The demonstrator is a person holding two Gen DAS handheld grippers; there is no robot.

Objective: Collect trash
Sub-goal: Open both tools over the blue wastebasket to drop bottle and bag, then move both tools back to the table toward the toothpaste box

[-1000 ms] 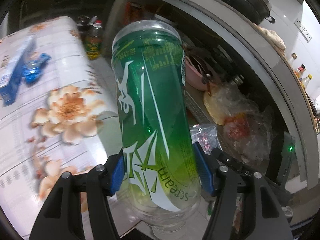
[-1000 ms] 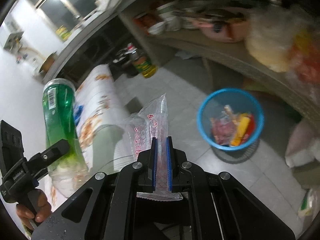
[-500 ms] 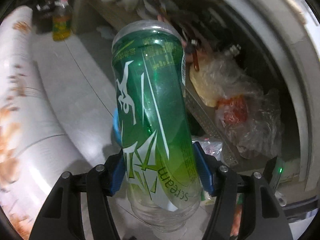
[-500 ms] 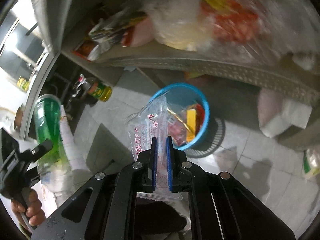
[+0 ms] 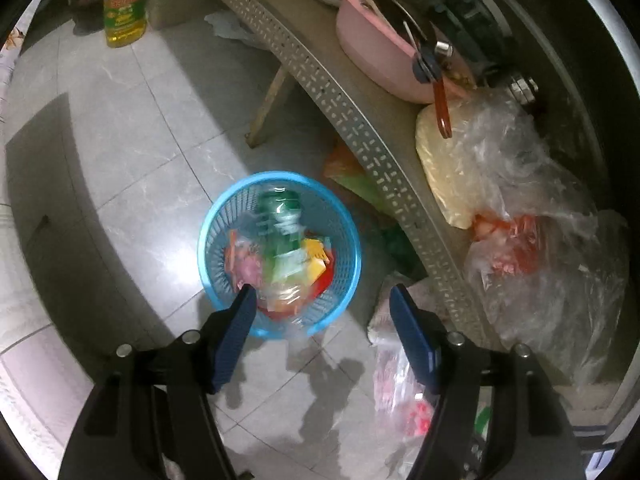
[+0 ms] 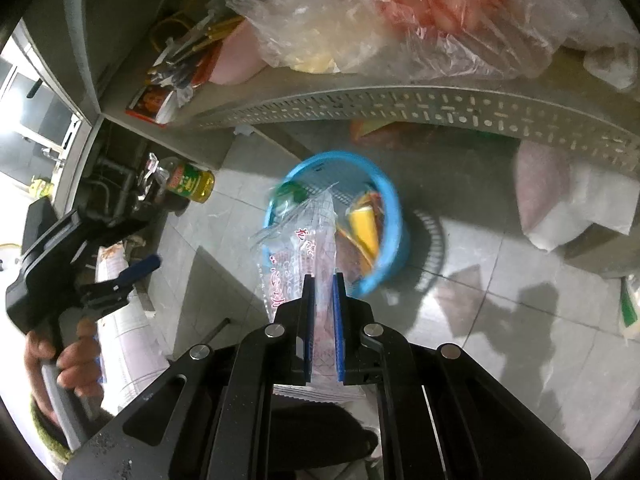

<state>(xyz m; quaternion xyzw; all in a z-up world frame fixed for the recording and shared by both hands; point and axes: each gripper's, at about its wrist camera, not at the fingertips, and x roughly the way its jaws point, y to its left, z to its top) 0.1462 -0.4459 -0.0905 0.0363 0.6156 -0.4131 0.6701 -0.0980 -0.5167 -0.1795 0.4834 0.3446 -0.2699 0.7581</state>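
The green bottle (image 5: 280, 220) drops blurred into the blue basket (image 5: 208, 256) on the floor, because your left gripper (image 5: 320, 320) is spreading its empty fingers above it. Your right gripper (image 6: 322, 308) pinches the clear wrapper (image 6: 296, 240) tight, poised over the rim.

Little is legible. The clear wrapper (image 6: 304, 248) carries red print: "Cake" can just be made out beside Chinese characters I can't read. The oil bottle (image 5: 124, 8) has a red-and-green label, its text too small. The green bottle (image 5: 280, 220) is blurred, nothing readable.
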